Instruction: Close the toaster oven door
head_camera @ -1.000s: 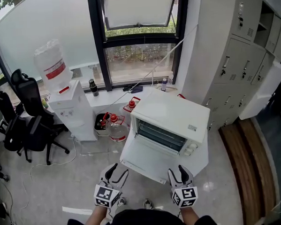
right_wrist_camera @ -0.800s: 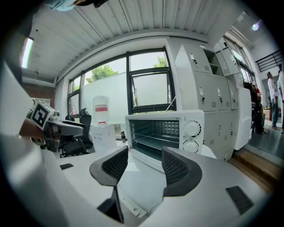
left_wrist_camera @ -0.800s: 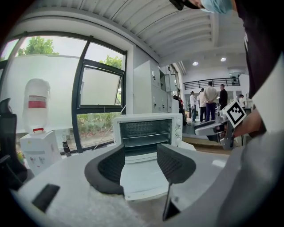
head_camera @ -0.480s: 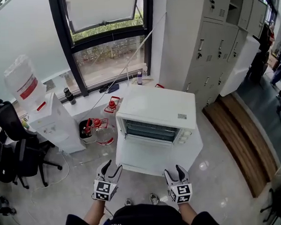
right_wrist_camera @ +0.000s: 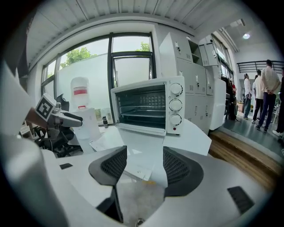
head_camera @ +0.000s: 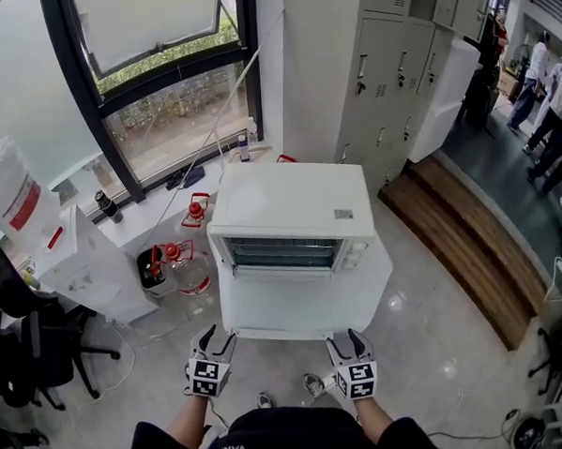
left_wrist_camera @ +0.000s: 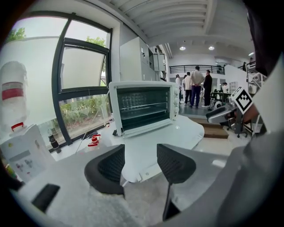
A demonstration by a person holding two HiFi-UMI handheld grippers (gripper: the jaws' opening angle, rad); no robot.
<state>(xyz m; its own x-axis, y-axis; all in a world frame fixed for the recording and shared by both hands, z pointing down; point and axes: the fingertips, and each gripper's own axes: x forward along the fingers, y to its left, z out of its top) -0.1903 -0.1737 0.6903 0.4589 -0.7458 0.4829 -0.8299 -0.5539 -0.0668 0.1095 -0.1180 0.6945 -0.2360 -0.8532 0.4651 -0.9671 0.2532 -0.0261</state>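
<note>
The left hand-held gripper (head_camera: 217, 340) holds its jaws well apart. The right hand-held gripper (head_camera: 344, 339) has just been opening and also stands wide. Both sit at the front edge of the door (head_camera: 283, 308), which lies folded down flat toward the person. Each gripper view shows a near corner of the door in the gap between the pads, with neither pad pressing on it.

Behind the door, the toaster oven (head_camera: 289, 201) stands with its cavity open on a white bench (right_wrist_camera: 197, 137). The right gripper view shows its three knobs (right_wrist_camera: 175, 105) face on, while the head view shows them only foreshortened. Only the head view shows the water bottles (head_camera: 175, 267) on the floor (head_camera: 429, 352), beside the water dispenser (head_camera: 67, 268).

A window (head_camera: 162, 112) and grey lockers (head_camera: 385, 63) stand behind the oven, and people (left_wrist_camera: 195, 86) stand far off. The bench is mostly hidden under the door in the head view.
</note>
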